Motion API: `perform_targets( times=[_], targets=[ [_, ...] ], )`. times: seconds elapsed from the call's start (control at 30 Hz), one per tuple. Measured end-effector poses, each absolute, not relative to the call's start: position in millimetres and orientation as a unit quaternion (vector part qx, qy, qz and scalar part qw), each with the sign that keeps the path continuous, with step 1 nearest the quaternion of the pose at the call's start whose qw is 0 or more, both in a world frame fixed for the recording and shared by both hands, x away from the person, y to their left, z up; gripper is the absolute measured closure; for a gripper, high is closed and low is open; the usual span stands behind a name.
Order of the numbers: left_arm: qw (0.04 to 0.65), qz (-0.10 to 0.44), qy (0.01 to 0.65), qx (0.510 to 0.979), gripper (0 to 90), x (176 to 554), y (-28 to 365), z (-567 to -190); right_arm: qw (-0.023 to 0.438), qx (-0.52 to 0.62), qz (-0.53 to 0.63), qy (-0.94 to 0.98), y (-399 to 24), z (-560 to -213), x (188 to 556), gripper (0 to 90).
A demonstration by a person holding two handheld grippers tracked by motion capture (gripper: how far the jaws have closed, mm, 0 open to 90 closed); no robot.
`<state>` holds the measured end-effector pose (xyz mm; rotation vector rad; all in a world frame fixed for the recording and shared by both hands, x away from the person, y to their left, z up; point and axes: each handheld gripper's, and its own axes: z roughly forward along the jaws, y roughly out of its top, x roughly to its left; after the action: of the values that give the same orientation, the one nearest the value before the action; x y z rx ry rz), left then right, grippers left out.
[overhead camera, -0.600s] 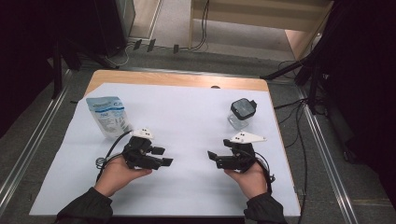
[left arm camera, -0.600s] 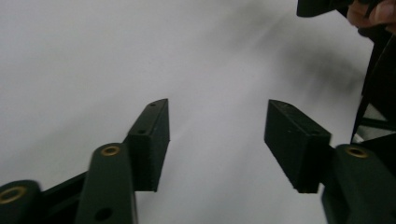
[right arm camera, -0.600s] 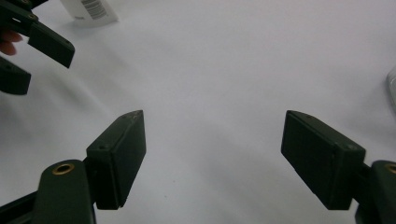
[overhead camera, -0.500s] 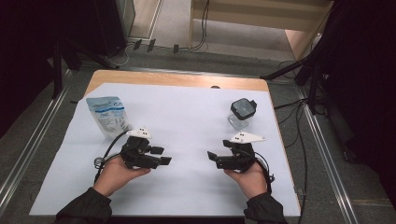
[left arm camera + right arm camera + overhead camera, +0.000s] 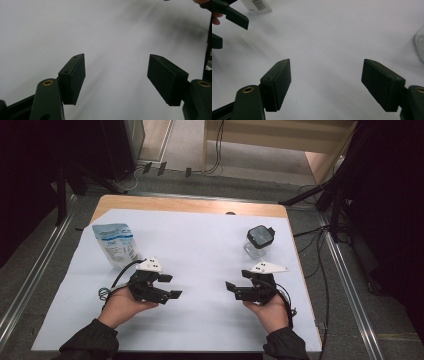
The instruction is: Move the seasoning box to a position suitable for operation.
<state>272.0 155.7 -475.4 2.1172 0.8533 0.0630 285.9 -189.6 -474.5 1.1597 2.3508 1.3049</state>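
My left gripper (image 5: 172,286) rests low over the white sheet (image 5: 200,255) at the near left, held in a person's hand. Its jaws stand open with nothing between them (image 5: 116,77). My right gripper (image 5: 233,291) faces it from the near right, also open and empty (image 5: 325,82). A blue and white pouch (image 5: 116,242) lies flat at the far left of the sheet. A small clear jar with a black lid (image 5: 259,240) stands upright at the far right, just beyond my right gripper. The right gripper view catches the left gripper (image 5: 229,22), the pouch's corner (image 5: 257,5) and the jar's edge (image 5: 419,45).
The sheet covers most of a wooden table (image 5: 190,205), whose bare far edge shows. Metal rails (image 5: 350,285) run along both sides of the table. Cables (image 5: 320,230) trail on the floor to the right and behind. Open sheet lies between the two grippers.
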Motion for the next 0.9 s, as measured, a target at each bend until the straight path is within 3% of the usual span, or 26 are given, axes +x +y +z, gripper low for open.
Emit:
perform_targets(
  times=[0.47,0.67,0.9],
  targets=[
    [0.442,0.011,0.344,0.828,35.6,275,166,-469,0.126,0.387,0.45,0.795,-198,-470,283,30.9],
    [0.456,0.007,0.34,0.822,41.5,274,170,-467,0.139,0.397,0.457,0.784,-203,-465,284,30.7],
    [0.428,0.022,0.341,0.837,31.4,274,171,-468,0.141,0.402,0.46,0.779,-208,-465,287,28.5]
  ],
)
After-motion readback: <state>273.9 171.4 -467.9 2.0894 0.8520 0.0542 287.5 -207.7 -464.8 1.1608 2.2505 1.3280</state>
